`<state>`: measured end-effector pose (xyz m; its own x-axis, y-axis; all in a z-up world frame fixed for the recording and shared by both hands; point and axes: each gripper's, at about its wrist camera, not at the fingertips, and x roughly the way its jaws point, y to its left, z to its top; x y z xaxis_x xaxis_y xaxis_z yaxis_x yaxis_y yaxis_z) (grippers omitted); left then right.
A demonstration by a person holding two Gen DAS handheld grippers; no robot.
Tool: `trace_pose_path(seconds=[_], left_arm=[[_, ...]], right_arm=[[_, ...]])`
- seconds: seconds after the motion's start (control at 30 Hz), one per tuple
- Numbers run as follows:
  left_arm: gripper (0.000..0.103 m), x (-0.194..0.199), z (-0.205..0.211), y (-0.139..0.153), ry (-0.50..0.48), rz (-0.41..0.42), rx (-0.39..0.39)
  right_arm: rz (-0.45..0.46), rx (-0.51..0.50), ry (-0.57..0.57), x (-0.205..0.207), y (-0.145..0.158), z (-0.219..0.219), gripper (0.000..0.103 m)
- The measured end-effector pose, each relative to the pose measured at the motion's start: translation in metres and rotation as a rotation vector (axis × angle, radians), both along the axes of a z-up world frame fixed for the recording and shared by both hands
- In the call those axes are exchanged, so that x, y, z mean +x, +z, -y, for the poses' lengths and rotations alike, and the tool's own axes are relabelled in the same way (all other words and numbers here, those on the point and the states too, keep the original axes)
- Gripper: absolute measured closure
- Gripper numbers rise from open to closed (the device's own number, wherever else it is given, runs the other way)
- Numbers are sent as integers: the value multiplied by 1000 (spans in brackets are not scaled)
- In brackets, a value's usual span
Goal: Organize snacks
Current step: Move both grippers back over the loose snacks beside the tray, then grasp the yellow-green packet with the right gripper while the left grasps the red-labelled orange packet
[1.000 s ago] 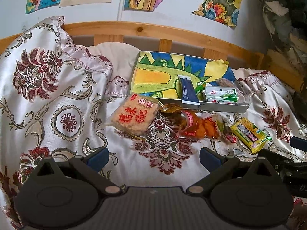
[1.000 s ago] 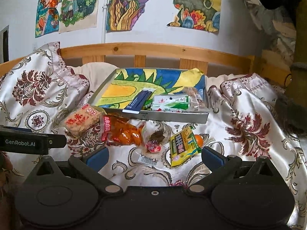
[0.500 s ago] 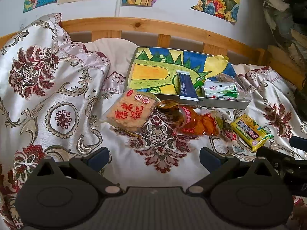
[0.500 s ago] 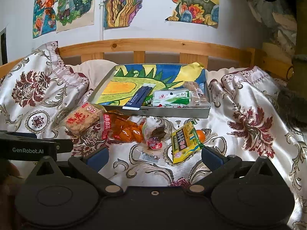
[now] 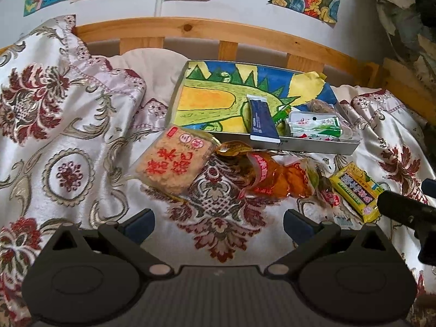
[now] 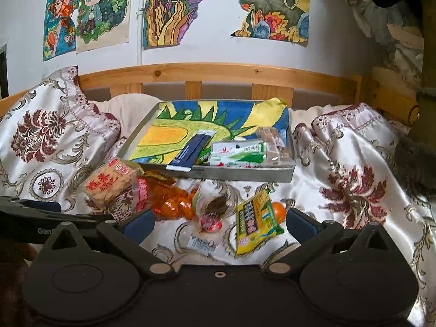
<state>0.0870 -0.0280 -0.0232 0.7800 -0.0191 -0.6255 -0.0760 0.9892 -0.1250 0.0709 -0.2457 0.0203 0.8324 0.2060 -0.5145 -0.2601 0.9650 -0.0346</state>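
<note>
Left wrist view and right wrist view, items listed left to right. The carrying surface is a cream satin bedspread with maroon floral pattern (image 5: 68, 141), bounded at its far edge by a pale wooden slatted headboard (image 5: 218, 31). The left gripper (image 5: 219, 224) hovers above the near part of the bedspread, its blue-padded fingers spread wide with nothing between them. Toward the middle of the bedspread lies a clear square packet of tan rice cake with red characters (image 5: 174, 162), touching the near left corner of a shallow grey metal tray lined with a crayon dinosaur drawing (image 5: 321, 146). Just right of the rice cake lies a crinkled bag of orange-wrapped snacks with a red band (image 5: 275, 175), then a small clear wrapper with a red end (image 5: 331, 197), then a yellow-and-green rectangular snack packet (image 5: 357, 190). In the tray's near right corner rest a dark blue flat sachet (image 5: 261, 121) and a white-and-green wrapped packet (image 5: 313, 125). The right gripper (image 6: 219, 224) is likewise spread wide and empty, with the yellow-and-green packet between its fingers on the bedspread beyond. Only the right wrist view shows a small orange round item (image 6: 279, 209) half hidden behind that packet, a white barcode label (image 6: 203, 244) and a brown clear-wrapped snack (image 6: 273, 143) at the tray's right edge. Coloured drawings on the white wall (image 6: 226, 2) appear whole in the right wrist view alone.
</note>
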Motion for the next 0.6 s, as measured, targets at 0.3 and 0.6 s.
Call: trace_pose_path(seconds=[0.3,0.6], left_arm=[[1,30,13,-6,-46,0,-9],[1,59,16,-21,-55,-35,-18]], right_arm=[[31,-45,-2,27,-3,5,1],[-15,-73,-31,56,-18,15,1]])
